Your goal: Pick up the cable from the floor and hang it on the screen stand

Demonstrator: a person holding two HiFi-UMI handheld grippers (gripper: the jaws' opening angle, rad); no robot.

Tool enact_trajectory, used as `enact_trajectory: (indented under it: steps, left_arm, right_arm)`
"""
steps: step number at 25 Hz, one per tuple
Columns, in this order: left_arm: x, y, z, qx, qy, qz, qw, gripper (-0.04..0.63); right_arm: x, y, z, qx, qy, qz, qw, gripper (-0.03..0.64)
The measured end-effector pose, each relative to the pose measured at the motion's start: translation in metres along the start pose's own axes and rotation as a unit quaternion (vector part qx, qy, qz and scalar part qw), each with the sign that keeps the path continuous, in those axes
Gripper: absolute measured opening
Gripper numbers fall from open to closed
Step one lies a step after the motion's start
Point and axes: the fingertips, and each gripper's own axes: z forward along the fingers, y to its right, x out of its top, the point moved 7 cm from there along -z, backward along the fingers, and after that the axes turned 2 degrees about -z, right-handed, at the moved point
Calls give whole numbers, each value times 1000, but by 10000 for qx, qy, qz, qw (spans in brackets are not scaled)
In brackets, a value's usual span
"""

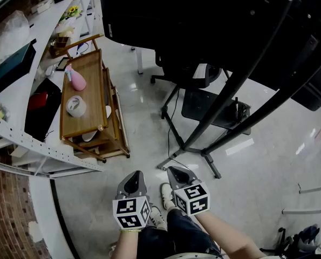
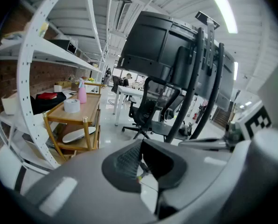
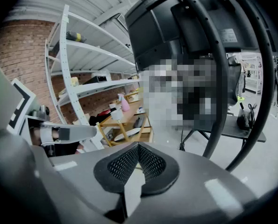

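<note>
The screen stand is a black tripod carrying a large dark screen; its feet rest on the pale floor just ahead of me. A thin black cable runs down along the floor beside the stand's left leg, toward its foot. My left gripper and right gripper hover side by side low in the head view, short of that foot, neither touching the cable. The left gripper has its jaws together, and the stand rises beyond it. The right gripper is shut and empty.
A wooden cart with a pink bottle and a tape roll stands at the left, next to white shelving. An office chair and a dark low platform sit behind the stand. My shoes are below the grippers.
</note>
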Motion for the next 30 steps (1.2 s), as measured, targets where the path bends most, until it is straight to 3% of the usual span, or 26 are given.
enact_trajectory:
  steps: [4,12,15,20,25,30]
  left_arm:
    - [-12,-13,71,0,-77,-60,10000,6]
    - [-40,-28,192,-75,-285,-186,9994,6]
    - [-51,-37,228,-30,-350,-339,9988,6]
    - [-71,-58,265,143,-427,-612,9971,6]
    - [-84,-65,282,214,-475,-634,9966,6]
    - [-90,-55,283,167,-544,-581,9967,6]
  right_arm:
    - [-11,65,81,-374,-104,106,9992,3]
    - [-56,191,242,-984,-641,250,9928,126]
    - [-71,225,288,-1134,-797,205,9901,138]
    - [-90,253,346,-1167,-940,22,9887,132]
    - [-96,260,367,-1263,-906,-146,9877,23]
    - [-97,260,364,-1256,-906,-174,9878,23]
